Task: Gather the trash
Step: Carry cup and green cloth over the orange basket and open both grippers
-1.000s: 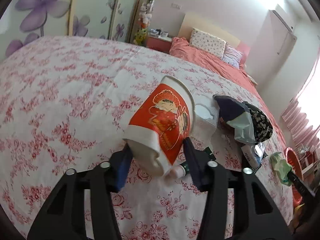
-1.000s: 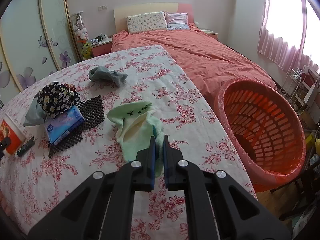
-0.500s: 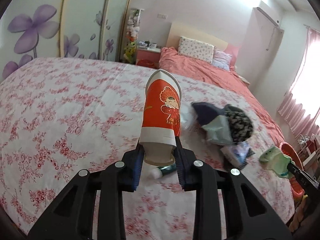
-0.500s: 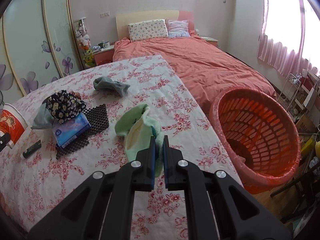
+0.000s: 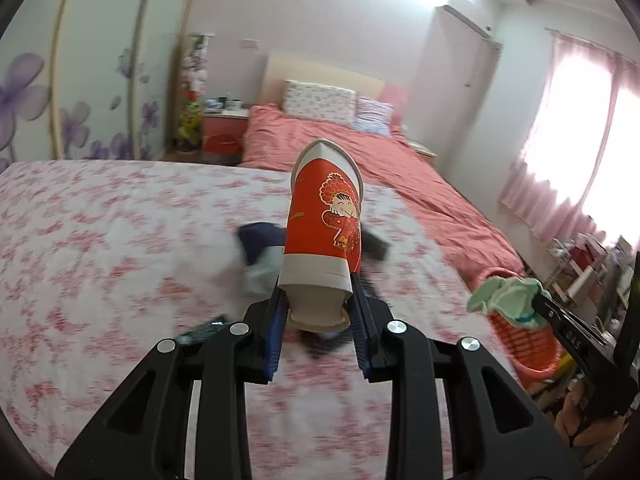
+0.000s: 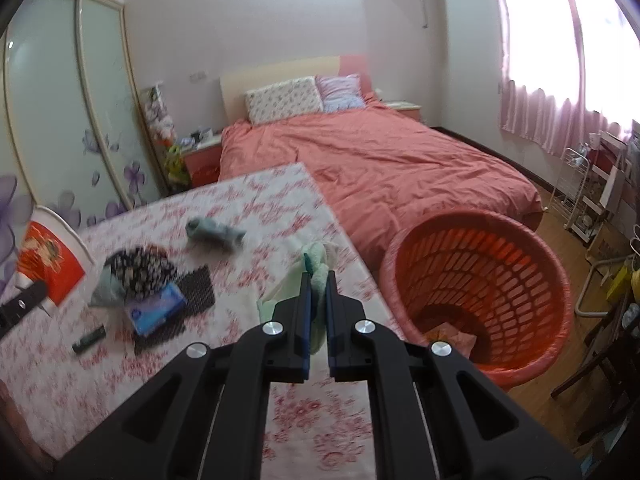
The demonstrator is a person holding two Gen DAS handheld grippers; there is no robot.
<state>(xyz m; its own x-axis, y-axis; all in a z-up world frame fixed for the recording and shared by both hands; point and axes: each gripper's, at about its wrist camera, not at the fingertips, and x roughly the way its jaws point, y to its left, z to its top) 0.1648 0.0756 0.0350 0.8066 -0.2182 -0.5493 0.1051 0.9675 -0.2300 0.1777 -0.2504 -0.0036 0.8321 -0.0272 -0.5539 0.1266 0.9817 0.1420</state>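
A wide bed with a salmon-pink cover stood against the far wall, under a pale headboard. Two pillows leaned on the headboard: a flowered pillow and, just beside it, a striped pillow. A small red nightstand stood beside the bed. Next to it were the sliding wardrobe doors, painted with purple flowers. A tall white unit stood in the corner. Pink curtains hung over the bright window. A white wire rack stood on the wooden floor. A table with a red-flowered cloth touched the foot of the bed.
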